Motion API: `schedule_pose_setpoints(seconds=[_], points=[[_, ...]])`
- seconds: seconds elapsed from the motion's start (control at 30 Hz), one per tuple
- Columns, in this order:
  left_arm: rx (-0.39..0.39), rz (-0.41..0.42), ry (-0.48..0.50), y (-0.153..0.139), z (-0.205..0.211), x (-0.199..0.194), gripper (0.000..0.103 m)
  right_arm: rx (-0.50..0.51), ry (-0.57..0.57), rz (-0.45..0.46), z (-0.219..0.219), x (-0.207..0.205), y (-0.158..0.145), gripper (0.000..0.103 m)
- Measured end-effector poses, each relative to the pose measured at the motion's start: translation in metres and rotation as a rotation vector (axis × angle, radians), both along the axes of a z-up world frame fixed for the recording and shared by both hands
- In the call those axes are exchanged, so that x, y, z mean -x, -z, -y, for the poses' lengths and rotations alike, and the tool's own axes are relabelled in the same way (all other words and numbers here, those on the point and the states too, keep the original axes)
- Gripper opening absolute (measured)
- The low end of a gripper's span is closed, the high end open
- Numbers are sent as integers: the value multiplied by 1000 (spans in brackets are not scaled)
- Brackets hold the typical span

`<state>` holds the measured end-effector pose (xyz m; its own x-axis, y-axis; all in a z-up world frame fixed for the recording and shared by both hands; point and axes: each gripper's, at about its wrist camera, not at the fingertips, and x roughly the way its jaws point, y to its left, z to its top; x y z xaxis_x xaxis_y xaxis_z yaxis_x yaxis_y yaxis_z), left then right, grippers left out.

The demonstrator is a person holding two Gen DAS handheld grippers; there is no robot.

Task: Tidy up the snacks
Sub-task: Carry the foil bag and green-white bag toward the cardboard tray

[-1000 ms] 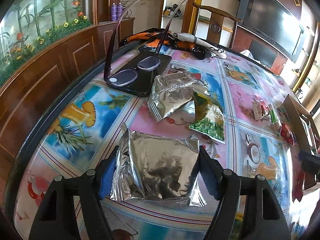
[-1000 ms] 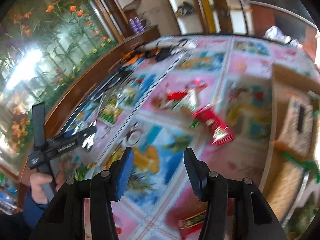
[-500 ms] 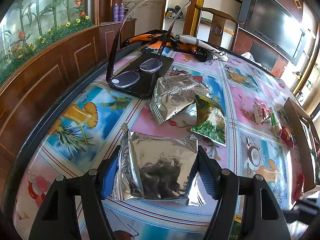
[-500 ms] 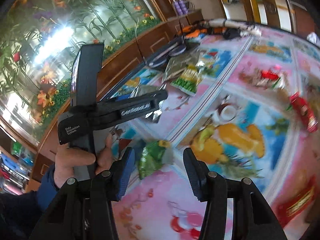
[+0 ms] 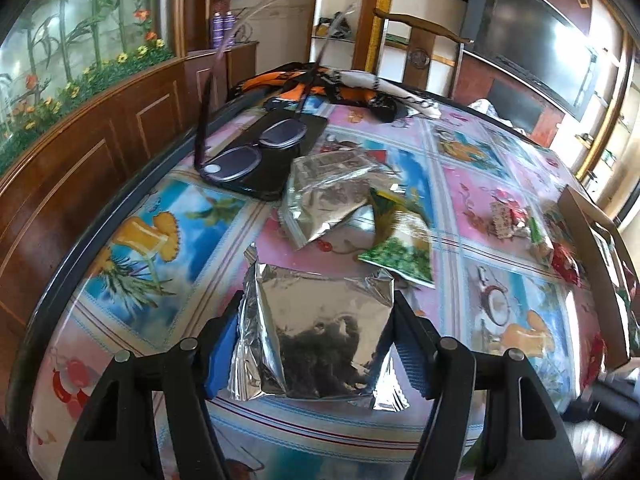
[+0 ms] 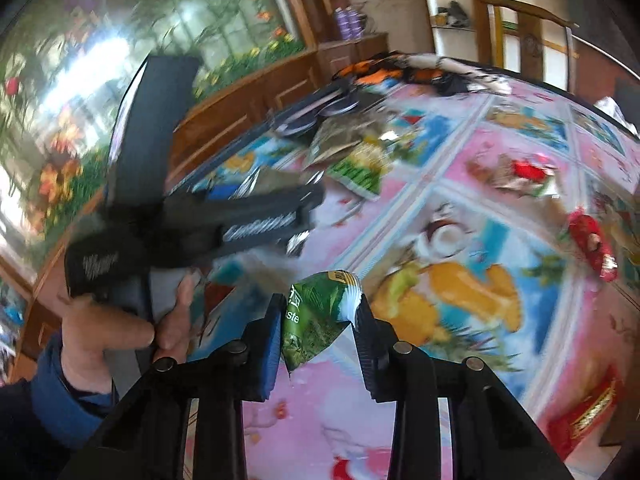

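The left gripper (image 5: pixel 316 340) is held low over the near left part of the desk (image 5: pixel 160 216), its fingers (image 5: pixel 219 346) set on either side of a silver foil packet (image 5: pixel 320 328) that lies flat there. The blue pads appear to touch the packet's crinkled edges, and the jaws have been closing slightly on it, presumably to take it up for sorting. The right gripper (image 6: pixel 316 332) has just been closing on a small green snack packet (image 6: pixel 316 316), now pinched between its fingers near the desk's near edge, lifted or tilted on end as it seems.

Further off, a second foil packet (image 5: pixel 324 200) and a green packet (image 5: pixel 400 248) lie overlapping, with red snacks (image 5: pixel 560 256) to the right beside a wooden box (image 5: pixel 592 248), probably the intended container. A pair of glasses (image 5: pixel 248 152) rests on a dark case at the far left. The desk is covered by a glossy cloth printed with fruit. A wood-panelled wall with a floral mural is seen on the left.
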<state>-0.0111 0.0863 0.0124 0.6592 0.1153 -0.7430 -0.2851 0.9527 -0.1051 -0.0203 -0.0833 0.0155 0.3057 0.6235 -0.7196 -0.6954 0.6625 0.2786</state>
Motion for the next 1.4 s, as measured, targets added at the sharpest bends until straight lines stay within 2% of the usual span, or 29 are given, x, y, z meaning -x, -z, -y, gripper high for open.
schedule_pose_setpoints(seconds=[0.2, 0.3, 0.57, 0.8, 0.97, 1.1, 1.4], points=[[-21, 52, 64, -8, 13, 4, 67, -24, 163, 88, 40, -27, -16, 36], [-31, 79, 85, -12, 18, 7, 67, -46, 212, 98, 51, -35, -21, 36], [-96, 144, 108, -22, 32, 12, 67, -67, 239, 122, 56, -34, -25, 36], [-132, 154, 111, -24, 50, 13, 67, -95, 273, 125, 68, -40, -28, 36], [-128, 160, 130, -25, 73, 10, 67, -146, 317, 129, 91, -42, -36, 36], [-153, 161, 165, -25, 97, 6, 67, -171, 356, 151, 115, -42, -41, 36], [-199, 169, 218, -26, 134, 2, 67, -217, 448, 137, 162, -42, -40, 36]])
